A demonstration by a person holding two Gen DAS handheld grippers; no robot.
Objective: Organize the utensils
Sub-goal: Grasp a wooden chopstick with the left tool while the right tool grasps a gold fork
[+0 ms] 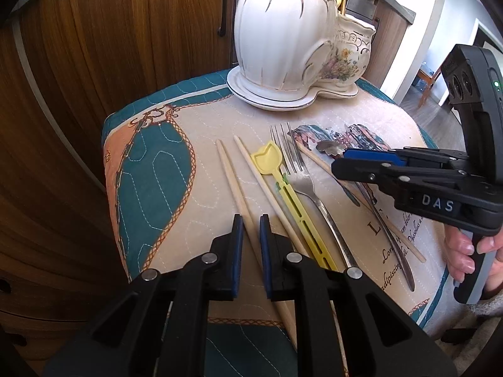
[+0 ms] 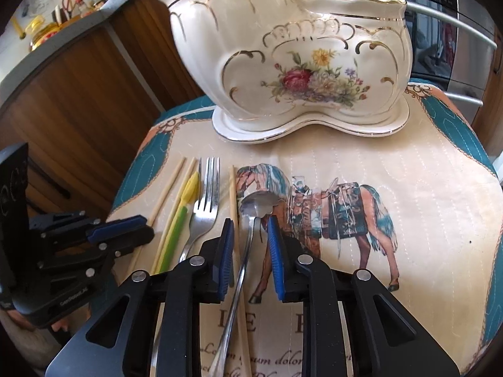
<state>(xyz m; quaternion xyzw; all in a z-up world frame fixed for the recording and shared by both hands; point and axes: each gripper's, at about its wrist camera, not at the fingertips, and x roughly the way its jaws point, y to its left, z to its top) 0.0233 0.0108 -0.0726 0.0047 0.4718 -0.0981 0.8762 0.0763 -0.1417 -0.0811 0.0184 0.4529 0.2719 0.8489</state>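
Note:
Utensils lie in a row on a quilted horse-print mat (image 2: 408, 169). My left gripper (image 1: 251, 220) is open and straddles the leftmost wooden chopstick (image 1: 231, 176); its blue pads do not touch it. Beside that lie a second chopstick (image 1: 261, 179), a yellow plastic spoon (image 1: 276, 169) and a steel fork (image 1: 298, 176). My right gripper (image 2: 251, 223) is open around the handle of a steel spoon (image 2: 251, 213), with a third chopstick (image 2: 232, 194) beside its left pad. A white floral ceramic utensil holder (image 2: 301, 62) stands at the mat's far side.
The holder (image 1: 283, 37) has gold and yellow utensils in it and stands on a matching saucer (image 2: 314, 128). Wooden cabinets (image 1: 110, 47) stand behind and left of the mat. An oven with a steel handle (image 2: 449, 22) is at the far right.

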